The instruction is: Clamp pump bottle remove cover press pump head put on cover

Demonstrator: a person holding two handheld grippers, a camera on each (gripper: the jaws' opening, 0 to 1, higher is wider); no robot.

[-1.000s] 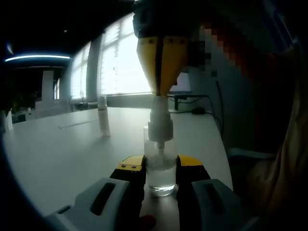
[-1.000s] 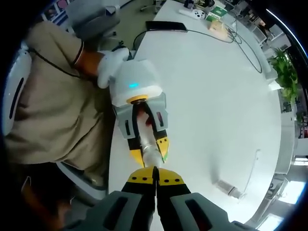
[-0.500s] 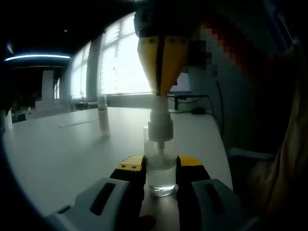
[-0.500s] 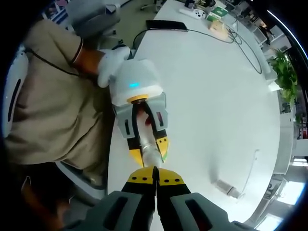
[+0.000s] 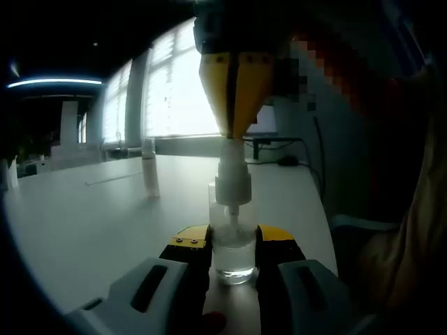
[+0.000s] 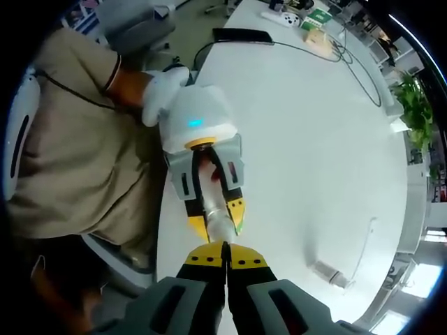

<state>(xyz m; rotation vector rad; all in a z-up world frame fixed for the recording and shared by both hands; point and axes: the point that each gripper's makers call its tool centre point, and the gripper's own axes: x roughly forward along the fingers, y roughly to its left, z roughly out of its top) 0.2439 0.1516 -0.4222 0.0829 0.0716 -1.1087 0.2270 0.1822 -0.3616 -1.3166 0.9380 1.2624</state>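
Note:
A clear pump bottle (image 5: 233, 255) stands upright on the white table (image 5: 91, 223), and my left gripper (image 5: 234, 236) is shut on its body. Its white pump head (image 5: 232, 183) is bare. From above, my right gripper (image 5: 232, 134) comes down with its jaws shut together, their yellow tips resting on top of the pump head. In the right gripper view, my right gripper (image 6: 225, 246) points down at the bottle (image 6: 214, 213), which the left gripper (image 6: 218, 218) clamps near the table edge. The clear cover (image 5: 149, 174) stands apart on the table (image 6: 330, 273).
A person in a beige shirt (image 6: 66, 146) stands at the table's edge (image 6: 162, 230). At the far end lie a black tablet (image 6: 241, 36), a cable (image 6: 328, 56) and a green box (image 6: 318, 17). A plant (image 6: 417, 112) is beyond the table.

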